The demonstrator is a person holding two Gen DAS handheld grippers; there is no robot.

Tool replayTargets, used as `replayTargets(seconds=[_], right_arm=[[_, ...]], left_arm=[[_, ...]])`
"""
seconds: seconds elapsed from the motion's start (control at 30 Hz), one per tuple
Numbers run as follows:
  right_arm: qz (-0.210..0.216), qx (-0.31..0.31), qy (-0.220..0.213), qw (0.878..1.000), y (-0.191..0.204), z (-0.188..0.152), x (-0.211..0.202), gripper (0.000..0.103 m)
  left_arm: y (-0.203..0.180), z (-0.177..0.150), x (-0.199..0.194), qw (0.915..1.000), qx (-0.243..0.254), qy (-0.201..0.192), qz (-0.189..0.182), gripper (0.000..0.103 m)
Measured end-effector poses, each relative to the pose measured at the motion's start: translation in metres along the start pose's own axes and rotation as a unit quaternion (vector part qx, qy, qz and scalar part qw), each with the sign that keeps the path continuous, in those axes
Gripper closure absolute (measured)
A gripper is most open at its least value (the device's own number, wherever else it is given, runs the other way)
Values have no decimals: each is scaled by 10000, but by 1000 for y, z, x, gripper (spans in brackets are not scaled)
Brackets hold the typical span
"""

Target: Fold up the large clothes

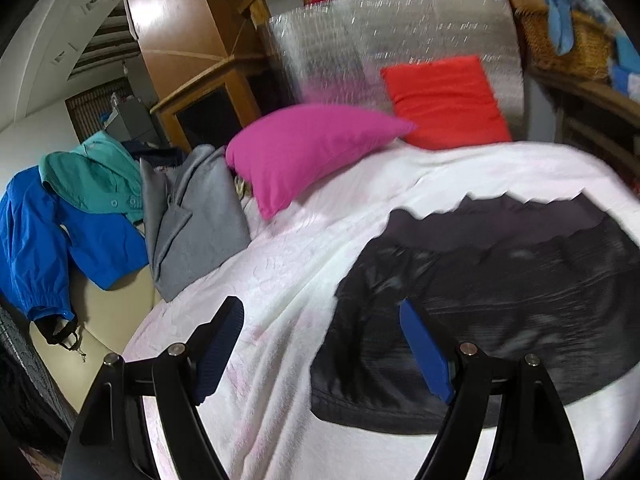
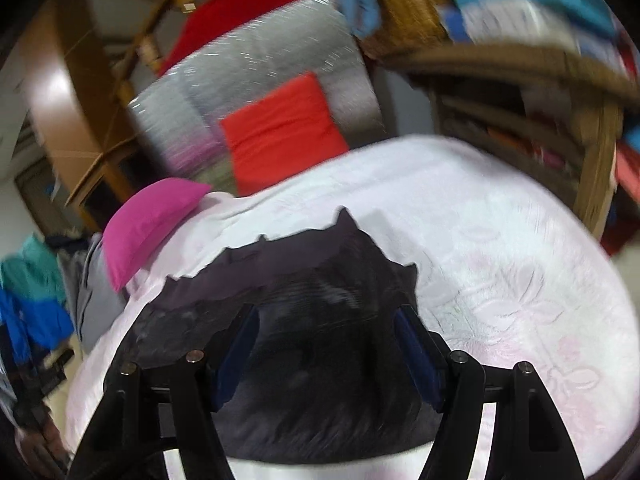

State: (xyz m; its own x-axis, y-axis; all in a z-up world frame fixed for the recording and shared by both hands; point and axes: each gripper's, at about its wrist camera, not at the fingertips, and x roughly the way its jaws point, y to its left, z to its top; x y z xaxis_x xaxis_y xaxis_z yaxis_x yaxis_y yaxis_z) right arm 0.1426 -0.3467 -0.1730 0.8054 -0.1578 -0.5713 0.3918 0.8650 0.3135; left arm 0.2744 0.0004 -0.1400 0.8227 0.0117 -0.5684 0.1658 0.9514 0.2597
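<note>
Black garment lies in a folded heap on the white blanket, toward the bed's near edge. My left gripper and right gripper are both spread, pinching nothing, above the cloth. Risks I see: the glossy fabric slides open, a pad snags the blanket along with it, or the fold shifts toward the pink pillow.

A pink pillow lies on the bed's white blanket, with a red pillow behind it leaning on a silver padded headboard. A wicker basket sits on a wooden shelf to the right. A wooden cabinet stands to the left.
</note>
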Motion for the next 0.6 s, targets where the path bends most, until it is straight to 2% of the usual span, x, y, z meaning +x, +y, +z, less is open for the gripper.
replayTargets(seconds=[0.13,0.27,0.37,0.6], right_arm=[[-40,-354,-306,9989,39,-9,-54,23],[-113,-719,-634,9953,70,-19,-106,22],[-142,-839,-835,9929,83,-22,-142,22],[-347,-839,-1507,9844,87,-33,-219,13]], left_arm=[[-3,4,-51,9995,-121,-269,-122,17],[-6,5,-116,9966,-216,-740,-277,13],[-6,6,-156,9941,-295,-951,-420,12],[-5,2,-231,9884,-418,-1403,-402,11]])
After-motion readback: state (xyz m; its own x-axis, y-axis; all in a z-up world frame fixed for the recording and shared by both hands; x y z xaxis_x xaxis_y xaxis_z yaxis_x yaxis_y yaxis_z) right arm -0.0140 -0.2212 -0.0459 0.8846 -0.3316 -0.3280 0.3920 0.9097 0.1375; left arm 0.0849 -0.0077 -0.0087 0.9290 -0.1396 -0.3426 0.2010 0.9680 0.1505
